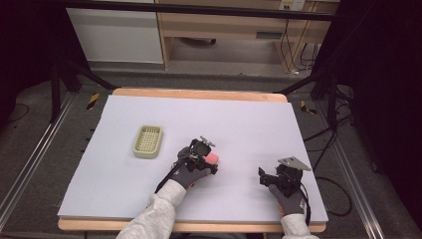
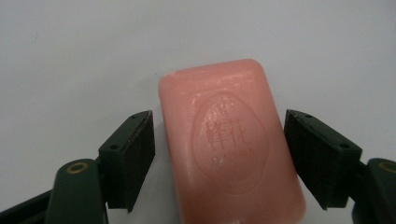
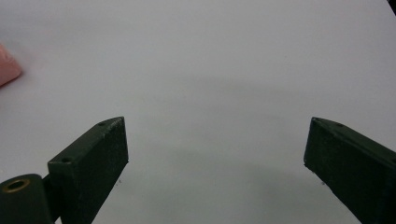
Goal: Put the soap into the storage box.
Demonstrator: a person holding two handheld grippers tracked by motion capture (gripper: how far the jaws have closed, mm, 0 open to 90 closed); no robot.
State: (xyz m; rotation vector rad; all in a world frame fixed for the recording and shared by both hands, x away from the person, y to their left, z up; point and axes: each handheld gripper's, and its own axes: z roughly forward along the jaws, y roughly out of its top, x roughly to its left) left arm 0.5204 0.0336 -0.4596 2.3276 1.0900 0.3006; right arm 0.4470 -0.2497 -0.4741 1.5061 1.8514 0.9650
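A pink bar of soap (image 1: pixel 212 158) lies flat on the white table sheet (image 1: pixel 239 119), a little right of the middle. My left gripper (image 1: pixel 208 161) reaches down over it. In the left gripper view the soap (image 2: pixel 229 149), stamped with an oval emblem, lies between the two black jaws of the left gripper (image 2: pixel 218 114). A thin strip of white sheet shows between the left pad (image 2: pixel 137 154) and the soap, and the right pad sits close to its other side. My right gripper (image 1: pixel 262 177) rests near the front right, open and empty (image 3: pixel 217 121). A corner of the soap (image 3: pixel 7 67) shows at that view's left edge.
A pale green slotted soap dish (image 1: pixel 148 141) sits on the sheet to the left of the soap, with nothing in it. The wooden table edge (image 1: pixel 199 93) runs along the back. Cables lie on the floor at the right.
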